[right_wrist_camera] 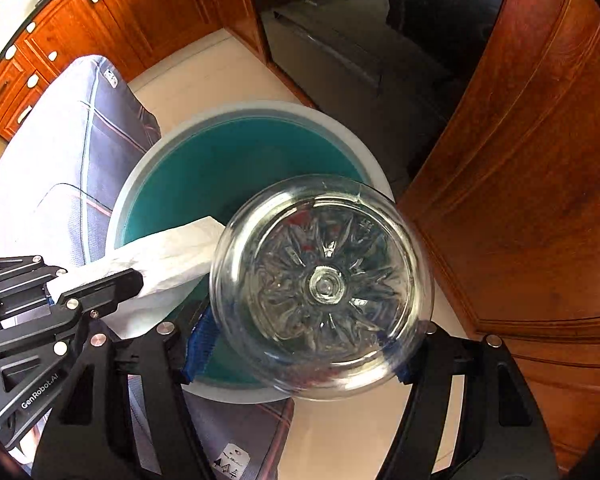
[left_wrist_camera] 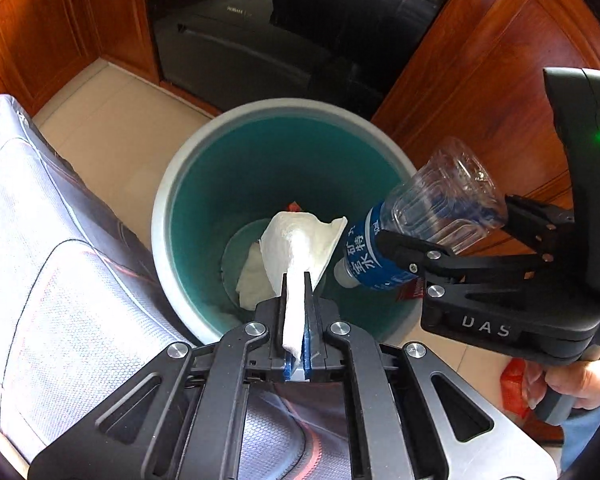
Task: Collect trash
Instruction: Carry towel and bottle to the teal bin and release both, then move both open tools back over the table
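A round teal bin [left_wrist_camera: 236,168] with a pale grey rim stands on the tiled floor between a grey quilted cushion [left_wrist_camera: 40,240] on the left and glossy wooden cabinets [left_wrist_camera: 500,60] on the right and far side. Over its right rim the right gripper [left_wrist_camera: 416,256] is clamped wide around a clear ribbed plastic bottle [left_wrist_camera: 432,216] with a blue label, neck pointing down into the bin. Nearer, the left gripper [left_wrist_camera: 296,280] is pinched almost shut on a crumpled white tissue [left_wrist_camera: 300,240] hanging over the bin's mouth, where more white paper [left_wrist_camera: 252,276] lies at the bottom.

bin [left_wrist_camera: 162,216] mouth open above, cushion [left_wrist_camera: 40,240] left, cabinet [left_wrist_camera: 500,80] right
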`<state>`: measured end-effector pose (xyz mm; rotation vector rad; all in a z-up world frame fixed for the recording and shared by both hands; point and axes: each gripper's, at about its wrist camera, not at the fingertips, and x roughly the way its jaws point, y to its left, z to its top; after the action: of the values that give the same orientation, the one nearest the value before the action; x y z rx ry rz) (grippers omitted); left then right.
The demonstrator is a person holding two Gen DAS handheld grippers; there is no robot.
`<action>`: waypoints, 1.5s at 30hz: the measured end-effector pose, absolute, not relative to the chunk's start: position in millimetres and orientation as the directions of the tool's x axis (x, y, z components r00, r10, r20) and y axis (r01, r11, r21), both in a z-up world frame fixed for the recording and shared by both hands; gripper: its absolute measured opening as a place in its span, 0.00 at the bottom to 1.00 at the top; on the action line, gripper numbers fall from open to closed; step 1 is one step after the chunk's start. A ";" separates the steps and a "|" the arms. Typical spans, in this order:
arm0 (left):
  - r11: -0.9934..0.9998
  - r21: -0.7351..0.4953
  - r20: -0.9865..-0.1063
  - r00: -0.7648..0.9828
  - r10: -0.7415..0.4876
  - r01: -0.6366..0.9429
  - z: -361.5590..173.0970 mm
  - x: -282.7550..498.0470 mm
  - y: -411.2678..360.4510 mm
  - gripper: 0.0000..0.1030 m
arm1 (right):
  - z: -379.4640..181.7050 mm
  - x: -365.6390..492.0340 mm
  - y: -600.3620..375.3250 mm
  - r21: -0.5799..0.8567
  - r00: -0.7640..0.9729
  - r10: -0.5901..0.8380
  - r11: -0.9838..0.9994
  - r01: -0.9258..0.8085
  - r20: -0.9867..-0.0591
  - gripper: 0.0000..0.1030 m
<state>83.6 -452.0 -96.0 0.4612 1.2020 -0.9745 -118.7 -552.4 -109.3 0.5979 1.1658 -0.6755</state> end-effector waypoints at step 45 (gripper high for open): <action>0.854 -0.040 -0.805 0.490 -0.336 0.519 27.4 84.6 -57.1 0.94 | -11.6 -0.9 -295.0 0.243 0.424 0.026 0.850 0.468 -0.905 0.94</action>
<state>84.6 -57.1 27.4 0.2196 0.9230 -0.5245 -0.9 -295.0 -11.6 0.5078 1.1098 -0.2919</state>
